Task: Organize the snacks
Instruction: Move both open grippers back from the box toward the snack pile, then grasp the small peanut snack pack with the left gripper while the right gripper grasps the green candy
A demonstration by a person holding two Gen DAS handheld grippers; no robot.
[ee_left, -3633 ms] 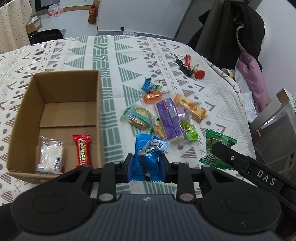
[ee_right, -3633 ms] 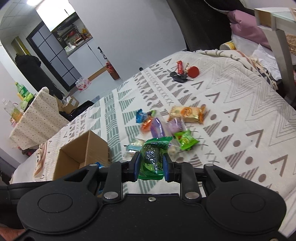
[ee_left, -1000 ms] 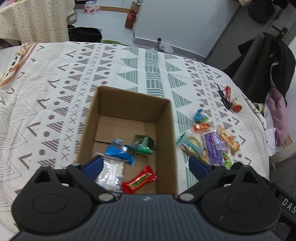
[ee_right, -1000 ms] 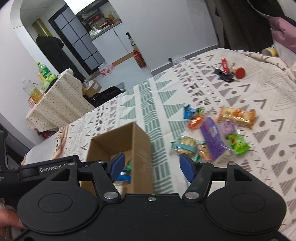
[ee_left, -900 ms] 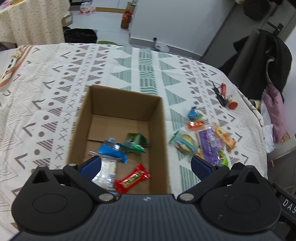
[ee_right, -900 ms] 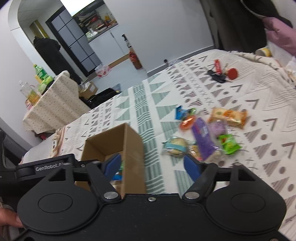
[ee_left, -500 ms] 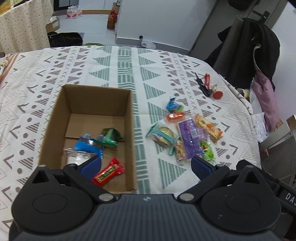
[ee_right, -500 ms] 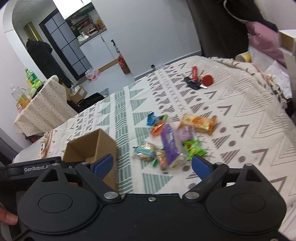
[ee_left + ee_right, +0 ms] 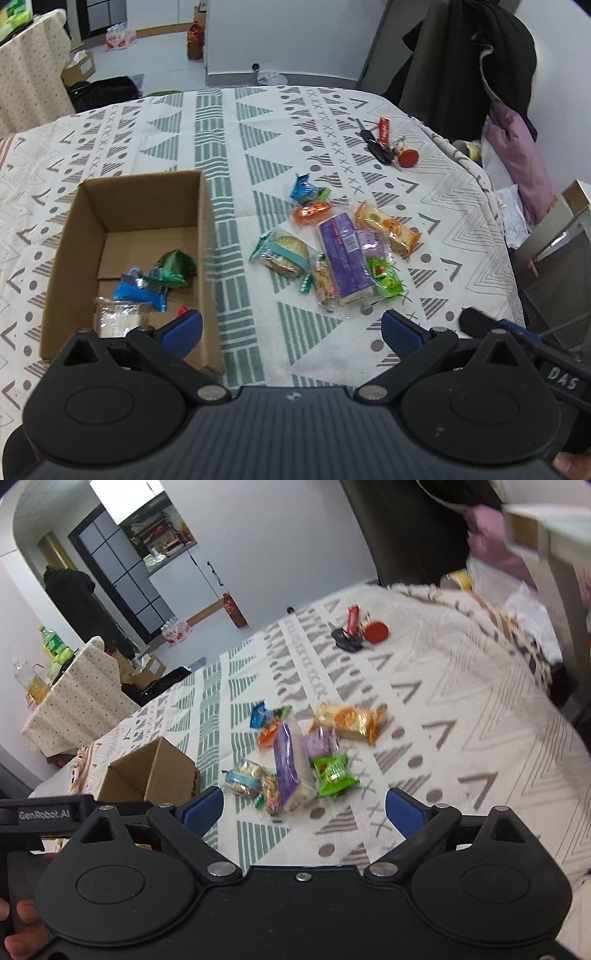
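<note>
Snacks [image 9: 341, 254] are lying in a loose heap on the patterned tablecloth [image 9: 236, 147], at three o'clock from the cardboard box [image 9: 203, 236], which is holding a blue packet [image 9: 138, 291] and a green packet [image 9: 173, 267]. The left gripper [image 9: 291, 330] and right gripper [image 9: 303, 808] are both hovering spread wide, gripping nothing.

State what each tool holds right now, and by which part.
Nothing. The left tool and right tool are both wide open and empty.
</note>
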